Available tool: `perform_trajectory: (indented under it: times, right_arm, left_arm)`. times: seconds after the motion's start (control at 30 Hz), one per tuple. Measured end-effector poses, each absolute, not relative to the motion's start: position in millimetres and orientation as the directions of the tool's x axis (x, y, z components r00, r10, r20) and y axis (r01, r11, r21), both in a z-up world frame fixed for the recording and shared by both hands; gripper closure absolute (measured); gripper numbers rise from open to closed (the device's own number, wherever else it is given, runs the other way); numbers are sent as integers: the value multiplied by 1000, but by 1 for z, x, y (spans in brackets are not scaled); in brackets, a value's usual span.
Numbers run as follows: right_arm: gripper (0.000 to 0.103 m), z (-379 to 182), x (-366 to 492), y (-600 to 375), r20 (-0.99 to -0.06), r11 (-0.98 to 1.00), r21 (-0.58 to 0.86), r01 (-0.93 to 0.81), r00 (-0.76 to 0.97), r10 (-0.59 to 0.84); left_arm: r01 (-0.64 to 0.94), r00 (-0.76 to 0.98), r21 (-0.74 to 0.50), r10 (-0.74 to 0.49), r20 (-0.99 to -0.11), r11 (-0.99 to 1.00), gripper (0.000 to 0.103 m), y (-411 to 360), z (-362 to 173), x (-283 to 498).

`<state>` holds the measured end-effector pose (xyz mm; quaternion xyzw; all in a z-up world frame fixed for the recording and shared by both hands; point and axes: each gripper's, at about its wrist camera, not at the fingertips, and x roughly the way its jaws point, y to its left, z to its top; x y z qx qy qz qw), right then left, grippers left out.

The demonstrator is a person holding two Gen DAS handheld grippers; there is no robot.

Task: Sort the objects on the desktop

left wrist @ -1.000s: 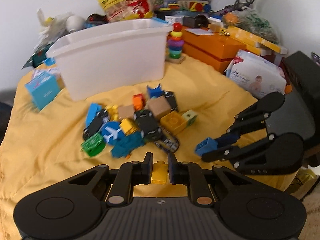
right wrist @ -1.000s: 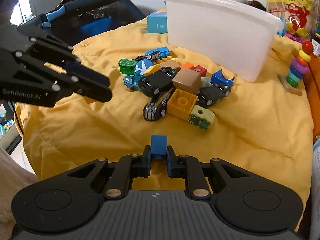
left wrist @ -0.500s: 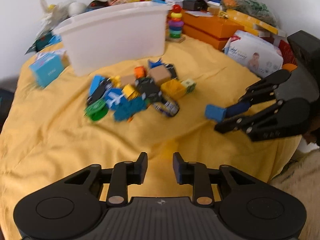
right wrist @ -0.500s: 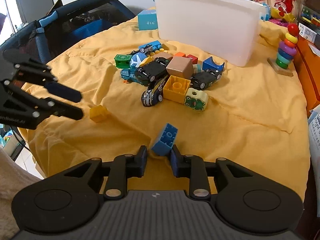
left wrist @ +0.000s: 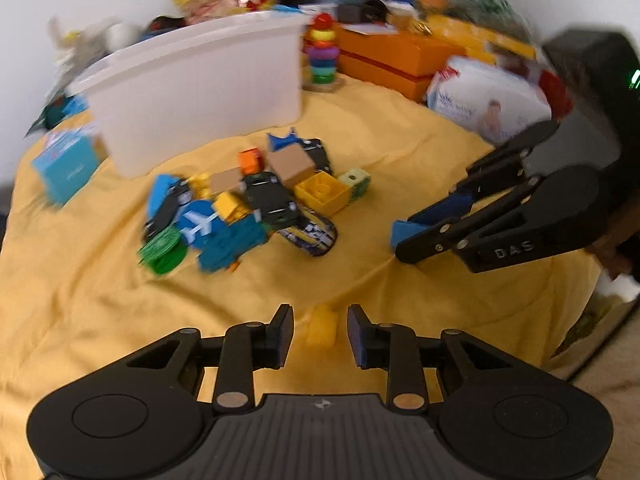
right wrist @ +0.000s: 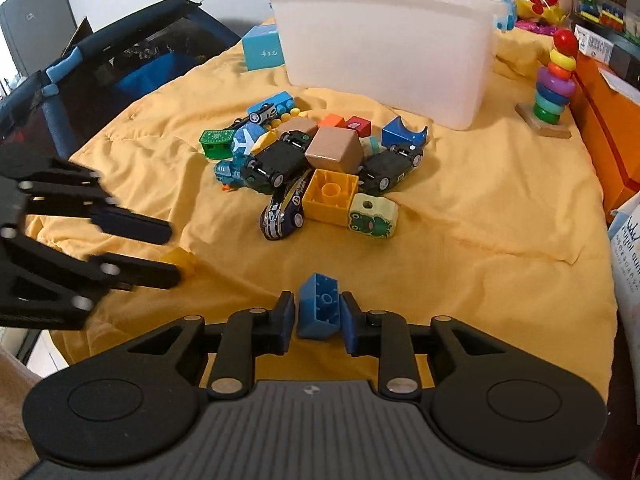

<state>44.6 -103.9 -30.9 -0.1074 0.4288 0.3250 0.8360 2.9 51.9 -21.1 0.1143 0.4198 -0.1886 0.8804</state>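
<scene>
Left tool (left wrist: 319, 334), at the lower centre of the left wrist view, is spread apart and grips nothing; a small yellow brick (left wrist: 321, 326) lies blurred on the yellow cloth (left wrist: 80, 300) in the gap between its fingers, touching neither. Right tool (right wrist: 318, 322), lower centre of the right wrist view, has its fingers just beside the two faces of a tilted blue brick (right wrist: 319, 310) that rests on the cloth; whether the pads press it or stand released cannot be told. In the left wrist view the right tool appears at the right of the frame, with that blue brick at its tip. In the right wrist view the left tool enters from the left edge, its fingertips by the yellow brick. Beyond both tools, at frame centre, lies the toy heap: black toy cars (right wrist: 280, 162), a brown cube (right wrist: 334, 154), a hollow yellow block (right wrist: 330, 196), a frog-faced block (right wrist: 374, 216), a green piece (right wrist: 216, 142) and blue pieces. Behind the heap, in the upper centre, stands the white bin (right wrist: 384, 48). At the upper right stands a ring stacker (right wrist: 554, 84) beside orange boxes (left wrist: 392, 58); a light blue box (right wrist: 262, 50) sits left of the bin.
</scene>
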Motion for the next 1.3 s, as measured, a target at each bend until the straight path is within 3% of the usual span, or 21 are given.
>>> perform_trajectory:
  times: [0.07, 0.13, 0.3, 0.43, 0.63, 0.73, 0.87, 1.0, 1.07, 1.1, 1.2, 1.3]
  right_arm:
    - [78, -33, 44, -103, -792, 766, 87, -637, 422, 441]
    - [78, -34, 43, -102, -795, 762, 80, -642, 420, 437]
    - [78, -14, 48, -104, -761, 763, 69, -642, 460, 456]
    - [78, 22, 76, -104, -673, 767, 46, -640, 547, 497]
    - [78, 90, 145, -87, -470, 800, 1, -600, 706, 531]
    - [78, 115, 177, -79, -412, 833, -19, -553, 764, 497]
    - [78, 121, 218, -72, -427, 867, 5, -498, 783, 452]
    - [77, 98, 240, -60, -518, 885, -5, -465, 758, 396]
    - [74, 89, 243, -55, -549, 883, -17, -470, 742, 384]
    - [70, 88, 240, -57, -552, 879, -22, -477, 739, 387]
    - [59, 93, 231, -65, -542, 878, -17, -478, 742, 394]
    - [59, 105, 219, -72, -516, 879, 8, -477, 751, 413]
  left_arm:
    - [444, 551, 62, -218, -805, 894, 71, 45, -31, 11]
    - [451, 534, 29, -244, -810, 892, 85, 47, -33, 14]
    - [455, 576, 41, -259, -776, 890, 85, 55, -11, 17]
    - [427, 674, 58, -274, -686, 903, 85, 68, 40, 43]
    - [325, 847, 152, -216, -485, 933, 85, 81, 122, 114]
    - [271, 884, 161, -180, -431, 949, 84, 85, 149, 153]
    - [209, 896, 160, -124, -426, 965, 83, 85, 153, 204]
    - [178, 848, 61, -122, -515, 982, 82, 90, 124, 243]
    - [177, 813, 19, -136, -565, 984, 78, 93, 110, 249]
    - [178, 801, -7, -149, -580, 984, 70, 95, 105, 249]
    - [192, 796, -58, -190, -575, 980, 47, 104, 104, 236]
    - [202, 814, -63, -204, -544, 977, 38, 109, 114, 216]
